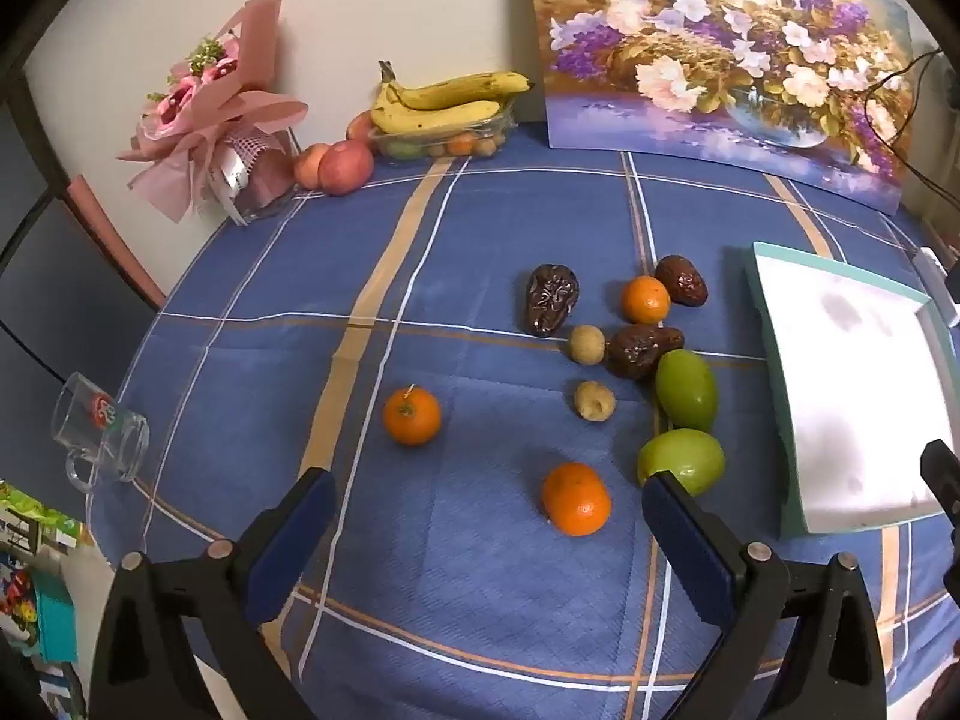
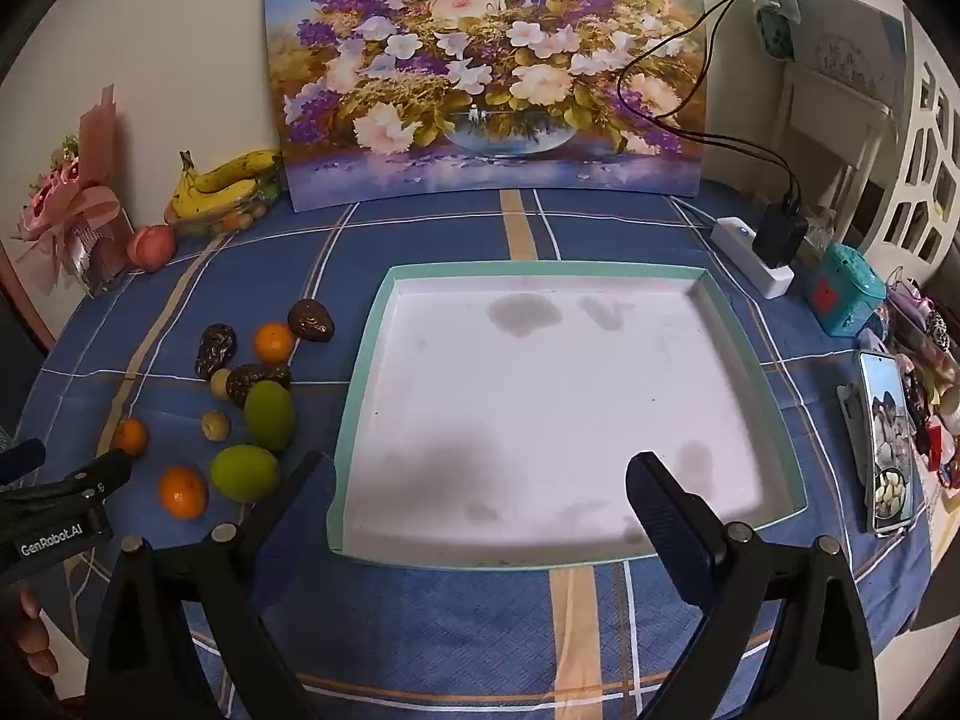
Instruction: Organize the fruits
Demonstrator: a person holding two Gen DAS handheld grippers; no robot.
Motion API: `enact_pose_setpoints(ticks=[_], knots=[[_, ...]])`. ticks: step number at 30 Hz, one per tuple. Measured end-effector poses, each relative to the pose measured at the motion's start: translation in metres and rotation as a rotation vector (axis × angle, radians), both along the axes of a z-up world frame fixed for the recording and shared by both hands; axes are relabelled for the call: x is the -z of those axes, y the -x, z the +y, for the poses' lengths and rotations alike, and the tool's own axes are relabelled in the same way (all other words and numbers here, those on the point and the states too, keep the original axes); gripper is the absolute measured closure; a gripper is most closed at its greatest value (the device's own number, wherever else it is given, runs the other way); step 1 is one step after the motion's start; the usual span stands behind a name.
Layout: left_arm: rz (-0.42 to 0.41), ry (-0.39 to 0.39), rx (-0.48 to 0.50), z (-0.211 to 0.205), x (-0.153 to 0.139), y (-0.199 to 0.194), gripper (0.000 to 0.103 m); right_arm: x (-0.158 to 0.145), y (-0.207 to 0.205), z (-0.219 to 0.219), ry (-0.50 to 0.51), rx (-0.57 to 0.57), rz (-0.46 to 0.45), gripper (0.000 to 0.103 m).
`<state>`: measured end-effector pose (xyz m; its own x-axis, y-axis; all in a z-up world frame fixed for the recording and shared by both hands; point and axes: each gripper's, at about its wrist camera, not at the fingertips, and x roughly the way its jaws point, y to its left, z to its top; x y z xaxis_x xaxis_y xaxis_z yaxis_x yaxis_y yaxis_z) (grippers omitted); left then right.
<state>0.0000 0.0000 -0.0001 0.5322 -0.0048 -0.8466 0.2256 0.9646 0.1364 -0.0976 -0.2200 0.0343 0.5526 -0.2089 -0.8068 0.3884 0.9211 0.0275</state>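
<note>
The left tool (image 1: 489, 519) hung wide open above the bench (image 1: 480, 240), tilted down, with nothing between its fingers. A mandarin (image 1: 576, 498) lay on the blue checked cloth just ahead of the gap, nearer the right finger. A second mandarin (image 1: 411, 416) sat further left, apart from the rest. A green fruit (image 1: 681, 459) lay just beyond the right fingertip, and another green fruit (image 1: 686, 390) sat just behind it. Near these lay two small tan fruits (image 1: 594, 401), three dark wrinkled fruits (image 1: 552, 299) and a third mandarin (image 1: 645, 300), bunched close together, some touching.

The right tool (image 2: 480, 480) also stood wide open and empty, over the near edge of the tray (image 2: 360, 396). The tray was white inside with a teal rim, and it held no fruit; grey smudges marked its floor. The loose fruit lay on the cloth to the left of the tray, just beside its rim. The left tool showed at the left edge of the right wrist view, with fingertips of a hand (image 2: 30, 636) below it.

At the back of the bench, bananas (image 1: 444, 99) lay over a clear box, with an apple (image 1: 345, 167) and a peach beside it. A flower painting (image 2: 486, 72) leaned on the wall. A phone (image 2: 885, 438) lay right of the tray.
</note>
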Motion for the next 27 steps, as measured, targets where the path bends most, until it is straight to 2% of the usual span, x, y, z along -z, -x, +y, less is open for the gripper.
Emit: enact_pose_setpoints(ticks=[11, 12, 27], knots=[[0.001, -0.001, 0.015, 0.017, 0.002, -0.007, 0.0, -0.001, 0.003, 0.002, -0.021, 0.0, -0.016, 0.005], [-0.005, -0.033, -0.013, 0.015, 0.001, -0.002, 0.0, 0.0, 0.004, -0.003, -0.029, -0.005, -0.019, 0.005], [-0.01, -0.068, -0.045, 0.005, 0.004, -0.001, 0.0, 0.002, 0.004, 0.0, -0.053, -0.018, -0.027, 0.005]])
